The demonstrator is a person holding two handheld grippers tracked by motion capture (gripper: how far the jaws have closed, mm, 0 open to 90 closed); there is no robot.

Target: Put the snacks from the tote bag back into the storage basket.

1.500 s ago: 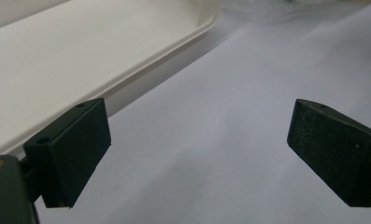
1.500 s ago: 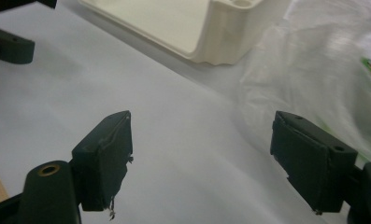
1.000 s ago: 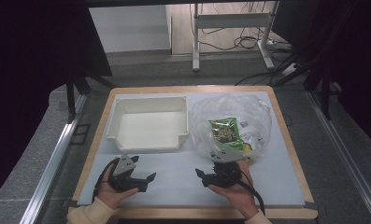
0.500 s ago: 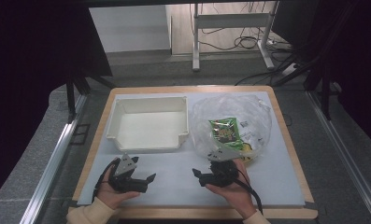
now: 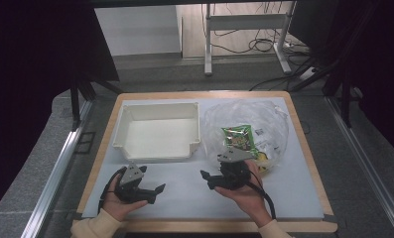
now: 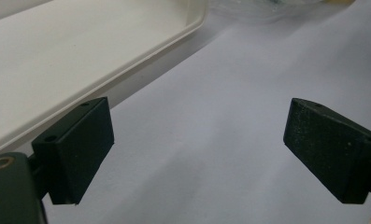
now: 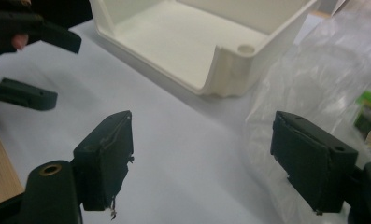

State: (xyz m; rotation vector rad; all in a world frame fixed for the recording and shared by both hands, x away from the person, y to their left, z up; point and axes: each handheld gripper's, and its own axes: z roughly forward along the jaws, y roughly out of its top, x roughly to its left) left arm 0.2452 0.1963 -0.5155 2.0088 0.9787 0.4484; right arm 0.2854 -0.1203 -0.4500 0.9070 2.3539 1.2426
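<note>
Nearest the front edge of the surface [image 5: 184, 206], the left tool [image 5: 152, 191] is held low over the white mat with its jaws spread wide and nothing between them; in the left gripper view only bare mat is seen between the two black pads. Just to the right, the right tool [image 5: 208, 177] is likewise held released, its jaws parted and empty, pointing leftward across the mat while the hand behind it rests close against the near edge of the clear plastic bag [image 5: 269, 124]. In the right gripper view the crinkled bag [image 7: 314, 88] is seen just beside the right-hand jaw, though contact cannot be confirmed. Farther back, the white tray [image 5: 157, 148] is found empty, with its low front lip turned toward the person. Beside it, on the right, the snack packets [image 5: 239, 138] are seen inside the bag, a green one uppermost. The work is judged to be at its very start: nothing has been gripped, nothing has been placed in the tray, and the opening of the bag and the moving of its contents appear wholly left to do.
</note>
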